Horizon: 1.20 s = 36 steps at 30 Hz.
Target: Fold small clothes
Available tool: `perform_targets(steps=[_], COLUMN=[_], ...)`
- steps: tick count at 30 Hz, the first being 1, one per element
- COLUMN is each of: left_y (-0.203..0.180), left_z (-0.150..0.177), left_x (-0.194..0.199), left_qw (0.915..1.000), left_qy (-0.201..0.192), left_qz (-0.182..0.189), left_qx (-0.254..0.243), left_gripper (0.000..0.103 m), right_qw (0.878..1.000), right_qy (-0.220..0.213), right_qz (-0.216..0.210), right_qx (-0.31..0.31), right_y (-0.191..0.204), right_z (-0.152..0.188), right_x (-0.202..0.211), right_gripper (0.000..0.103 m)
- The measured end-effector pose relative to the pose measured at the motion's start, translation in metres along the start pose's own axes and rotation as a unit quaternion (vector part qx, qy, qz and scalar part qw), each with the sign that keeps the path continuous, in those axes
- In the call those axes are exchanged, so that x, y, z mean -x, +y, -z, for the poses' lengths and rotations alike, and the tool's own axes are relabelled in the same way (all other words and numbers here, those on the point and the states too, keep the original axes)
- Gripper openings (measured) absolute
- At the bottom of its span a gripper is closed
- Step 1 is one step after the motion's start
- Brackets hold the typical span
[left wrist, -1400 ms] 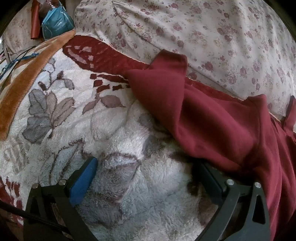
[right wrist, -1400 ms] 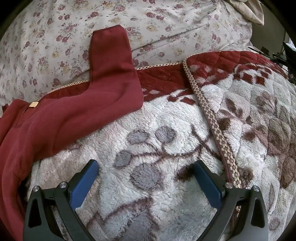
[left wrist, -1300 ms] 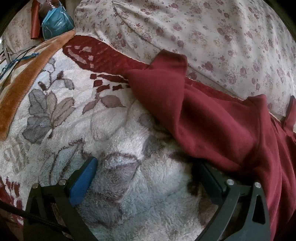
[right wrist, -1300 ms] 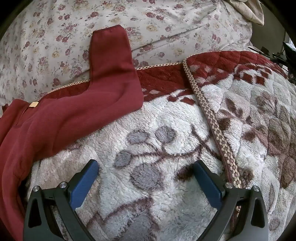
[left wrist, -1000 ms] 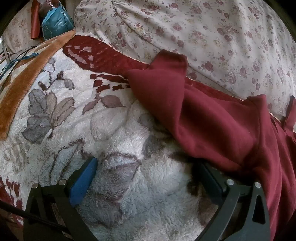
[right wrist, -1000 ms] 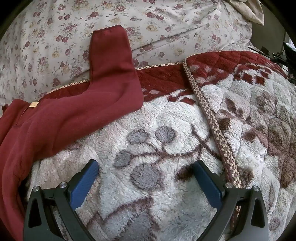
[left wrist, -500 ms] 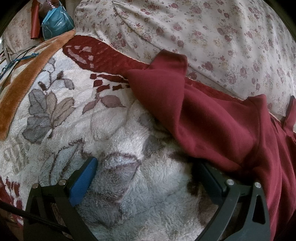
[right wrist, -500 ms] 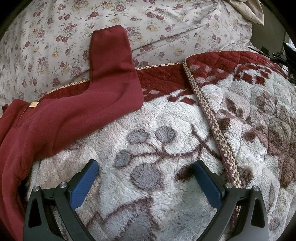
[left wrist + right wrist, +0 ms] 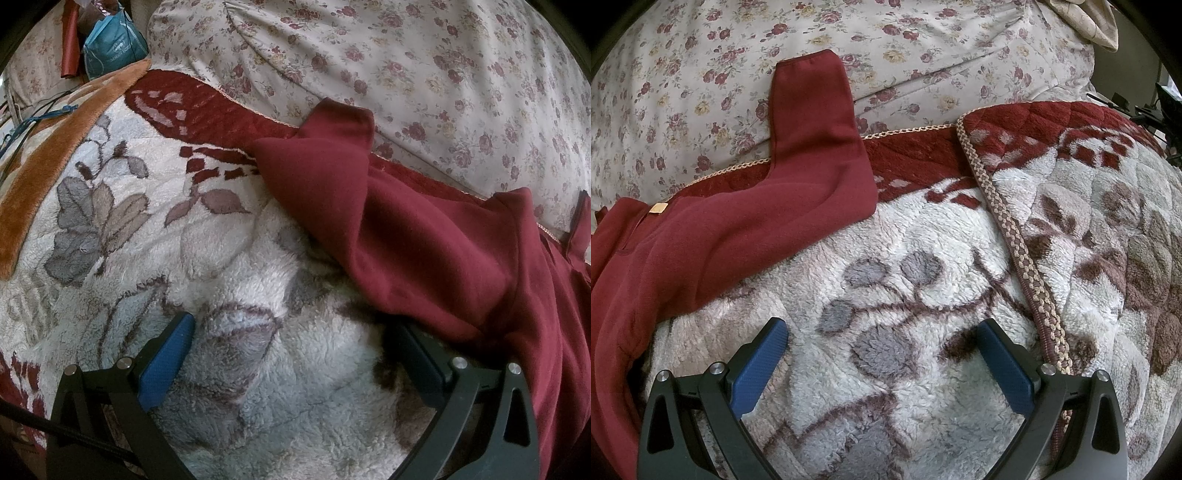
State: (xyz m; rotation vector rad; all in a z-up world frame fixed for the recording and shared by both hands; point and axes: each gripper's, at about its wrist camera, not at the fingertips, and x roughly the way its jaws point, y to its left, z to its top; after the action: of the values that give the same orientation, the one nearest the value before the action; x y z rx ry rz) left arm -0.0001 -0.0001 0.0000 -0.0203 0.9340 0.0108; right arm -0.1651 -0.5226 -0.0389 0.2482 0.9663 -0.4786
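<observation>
A dark red garment [image 9: 424,236] lies spread on a fluffy patterned blanket [image 9: 229,258]. One sleeve [image 9: 325,155] reaches up to the left in the left wrist view. My left gripper [image 9: 291,332] stands open low over the blanket, and its right finger sits just under the garment's lower edge. In the right wrist view the garment [image 9: 713,236] fills the left side, its other sleeve [image 9: 812,107] pointing up onto the floral sheet. My right gripper [image 9: 882,332] is open over bare blanket, to the right of the garment, with nothing between its fingers.
A floral sheet [image 9: 406,62] covers the back of the bed. A teal bag [image 9: 110,40] and an orange plush blanket edge [image 9: 55,147] lie at the far left. A folded blanket flap with braided trim [image 9: 1015,236] lies to the right.
</observation>
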Motion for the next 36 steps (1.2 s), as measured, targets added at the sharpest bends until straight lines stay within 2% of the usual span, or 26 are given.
perform_targets(steps=[17,22,25,31,36], left_y=[0.001,0.005,0.007,-0.007,-0.017], left_z=[-0.002,-0.002,-0.009,-0.018,-0.020], left_x=[0.007,0.027,0.050,0.079,0.093], left_qw=[0.9999,0.9996,0.9994,0.9964,0.9962], left_qy=[0.010,0.011,-0.007,-0.027,-0.030], left_qz=[0.005,-0.013,-0.010,-0.039,-0.029], left_qx=[-0.011,-0.023,-0.031,-0.070,-0.077], left_gripper=[0.103,0.103,0.103,0.103,0.103], right_qw=[1.000,1.000,1.000,1.000,1.000], right_qy=[0.000,0.000,0.000,0.000,0.000], right_qz=[0.000,0.000,0.000,0.000,0.000], right_qx=[0.000,0.000,0.000,0.000,0.000], right_y=[0.000,0.000,0.000,0.000,0.000], right_z=[0.000,0.000,0.000,0.000,0.000], right_x=[0.000,0.000,0.000,0.000,0.000], right_gripper=[0.103,0.103,0.103,0.103,0.103])
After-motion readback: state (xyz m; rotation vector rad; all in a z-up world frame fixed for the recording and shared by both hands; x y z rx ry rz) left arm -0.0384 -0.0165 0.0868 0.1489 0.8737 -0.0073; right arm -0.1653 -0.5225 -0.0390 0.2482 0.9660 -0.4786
